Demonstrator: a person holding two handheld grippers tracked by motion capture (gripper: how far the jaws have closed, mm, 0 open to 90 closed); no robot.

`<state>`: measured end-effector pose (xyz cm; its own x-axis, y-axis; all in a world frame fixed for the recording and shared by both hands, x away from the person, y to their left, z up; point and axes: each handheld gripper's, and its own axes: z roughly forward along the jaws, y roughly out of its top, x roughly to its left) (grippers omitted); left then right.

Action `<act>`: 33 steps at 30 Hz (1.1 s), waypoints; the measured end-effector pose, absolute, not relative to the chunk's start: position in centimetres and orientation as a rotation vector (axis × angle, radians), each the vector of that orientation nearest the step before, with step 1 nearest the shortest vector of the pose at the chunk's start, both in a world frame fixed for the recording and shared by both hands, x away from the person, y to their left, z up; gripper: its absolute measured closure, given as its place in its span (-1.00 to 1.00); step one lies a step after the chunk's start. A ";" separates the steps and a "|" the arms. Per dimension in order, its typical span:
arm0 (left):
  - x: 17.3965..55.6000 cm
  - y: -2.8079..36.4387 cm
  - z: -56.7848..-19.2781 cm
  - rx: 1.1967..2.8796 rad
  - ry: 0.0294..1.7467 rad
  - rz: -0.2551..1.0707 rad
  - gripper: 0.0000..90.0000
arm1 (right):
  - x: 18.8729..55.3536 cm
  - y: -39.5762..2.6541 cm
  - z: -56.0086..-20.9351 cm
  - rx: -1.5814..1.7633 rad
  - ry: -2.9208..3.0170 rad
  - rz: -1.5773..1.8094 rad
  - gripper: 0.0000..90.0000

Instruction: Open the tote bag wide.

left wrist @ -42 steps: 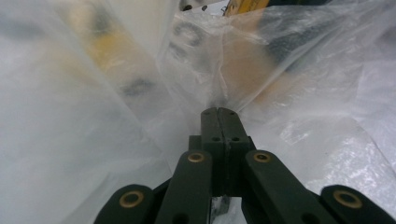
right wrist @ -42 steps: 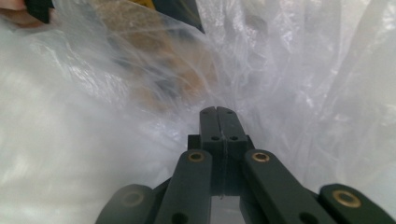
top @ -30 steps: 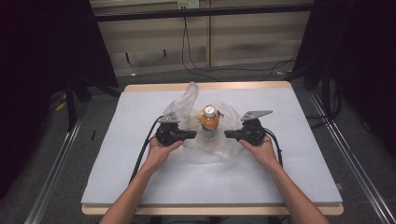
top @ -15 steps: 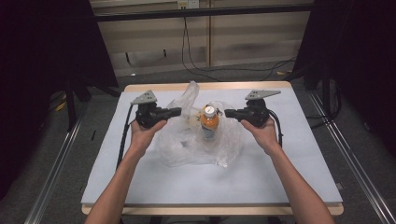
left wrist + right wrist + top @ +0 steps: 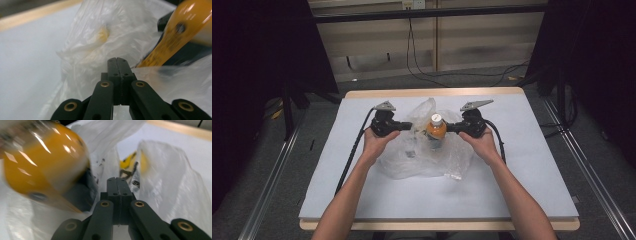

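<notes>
An orange bottle (image 5: pixel 436 132) with a white cap stands upright inside a crumpled clear plastic bag (image 5: pixel 422 160) on the middle of the table. My left gripper (image 5: pixel 409 126) points at it from the left, jaws shut, tips against the bag's film. My right gripper (image 5: pixel 448 128) points at it from the right, also shut. In the left gripper view the shut tips (image 5: pixel 118 59) meet the bag (image 5: pixel 100 37), with the blurred bottle (image 5: pixel 180 32) at the upper right. In the right gripper view the shut tips (image 5: pixel 116 179) sit beside the bottle (image 5: pixel 42 162) among bag folds (image 5: pixel 170 177). Whether film is pinched is unclear.
A pale mat (image 5: pixel 522 175) covers the table, with a wooden edge (image 5: pixel 432 93) at the far side. Cables trail from both grippers across the mat. Metal rails (image 5: pixel 592 185) run along the floor on each side, and dark curtains stand left and right.
Both grippers went away from the person and apart, then came back in toward the bottle from either side. The bottle and bag have stayed in place.
</notes>
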<state>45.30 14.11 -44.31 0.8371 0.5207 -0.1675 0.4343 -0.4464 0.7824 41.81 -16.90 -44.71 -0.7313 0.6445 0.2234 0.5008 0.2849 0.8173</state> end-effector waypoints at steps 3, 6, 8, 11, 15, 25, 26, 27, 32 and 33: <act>45.5 13.4 -45.9 2.166 0.720 0.097 1.00 | 42.2 -17.3 -46.2 1.123 2.415 1.377 1.00; 45.5 13.5 -47.0 2.182 0.736 0.092 1.00 | 42.5 -17.7 -47.5 1.159 2.441 1.333 1.00; 45.3 13.7 -47.6 2.223 0.740 0.088 1.00 | 42.6 -17.8 -48.0 1.163 2.457 1.297 1.00; 45.2 14.6 -48.2 2.245 0.745 0.092 1.00 | 42.8 -18.1 -48.3 1.174 2.472 1.245 1.00; 45.0 15.4 -47.9 2.287 0.728 0.109 1.00 | 42.9 -18.5 -48.6 1.187 2.483 1.178 1.00; 43.8 17.9 -47.4 2.386 0.660 0.179 1.00 | 43.3 -21.4 -48.5 1.227 2.417 1.068 1.00; 43.4 18.1 -47.4 2.358 0.699 0.173 1.00 | 43.3 -21.8 -48.5 1.239 2.413 1.063 1.00; 43.4 18.1 -47.4 2.358 0.699 0.173 1.00 | 43.2 -22.2 -48.6 1.255 2.399 1.064 1.00; 42.6 19.1 -47.4 2.365 0.701 0.224 1.00 | 42.9 -23.3 -48.4 1.248 2.390 1.013 1.00; 42.7 19.3 -47.3 2.386 0.683 0.212 1.00 | 42.8 -23.5 -48.3 1.256 2.387 1.004 1.00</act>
<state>42.66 19.30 -47.28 0.8519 0.5234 -0.0200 0.4205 -0.6606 0.6219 42.78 -23.51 -48.33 -0.5910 0.8024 0.0829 0.6205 0.3865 0.6823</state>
